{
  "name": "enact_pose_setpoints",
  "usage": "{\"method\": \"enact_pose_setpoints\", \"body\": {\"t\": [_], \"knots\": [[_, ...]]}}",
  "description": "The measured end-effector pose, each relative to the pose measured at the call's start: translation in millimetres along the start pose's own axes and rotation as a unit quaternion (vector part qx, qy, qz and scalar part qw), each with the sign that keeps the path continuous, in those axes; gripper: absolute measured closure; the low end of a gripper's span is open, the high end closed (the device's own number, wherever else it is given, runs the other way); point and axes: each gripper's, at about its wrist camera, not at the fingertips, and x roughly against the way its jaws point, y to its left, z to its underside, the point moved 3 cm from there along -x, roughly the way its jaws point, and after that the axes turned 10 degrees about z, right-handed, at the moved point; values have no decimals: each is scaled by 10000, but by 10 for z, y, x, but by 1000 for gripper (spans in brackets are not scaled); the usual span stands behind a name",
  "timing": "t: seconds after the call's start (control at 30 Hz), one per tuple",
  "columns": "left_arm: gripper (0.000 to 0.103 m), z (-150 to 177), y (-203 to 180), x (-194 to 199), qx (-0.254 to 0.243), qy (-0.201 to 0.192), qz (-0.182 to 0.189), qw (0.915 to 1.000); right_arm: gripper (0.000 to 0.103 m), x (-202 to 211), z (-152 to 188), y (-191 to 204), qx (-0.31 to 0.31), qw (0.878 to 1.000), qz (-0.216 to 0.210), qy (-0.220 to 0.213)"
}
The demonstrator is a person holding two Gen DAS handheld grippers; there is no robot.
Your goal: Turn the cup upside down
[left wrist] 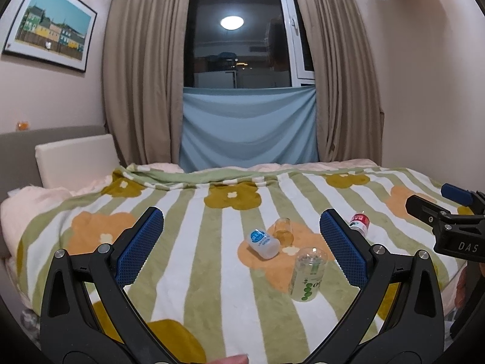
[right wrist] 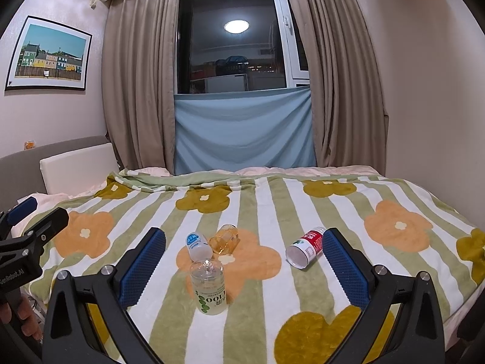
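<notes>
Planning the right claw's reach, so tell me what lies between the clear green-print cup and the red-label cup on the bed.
Only bare blanket: the right wrist view shows nothing lying between the clear green-print cup and the red-label cup.

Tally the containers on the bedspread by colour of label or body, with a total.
Green-printed clear cup, standing upside down: 1
Blue-labelled white bottle, on its side: 1
Amber clear cup, on its side: 1
Red-labelled white container, on its side: 1
Total: 4
</notes>
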Motion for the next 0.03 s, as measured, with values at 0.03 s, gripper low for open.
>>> {"method": "enact_pose_setpoints", "body": {"t": [0.03], "knots": [[0,1,-7,13,-25,-36,-20,10000,0,3,6,1,-3,10000,-2,5]]}}
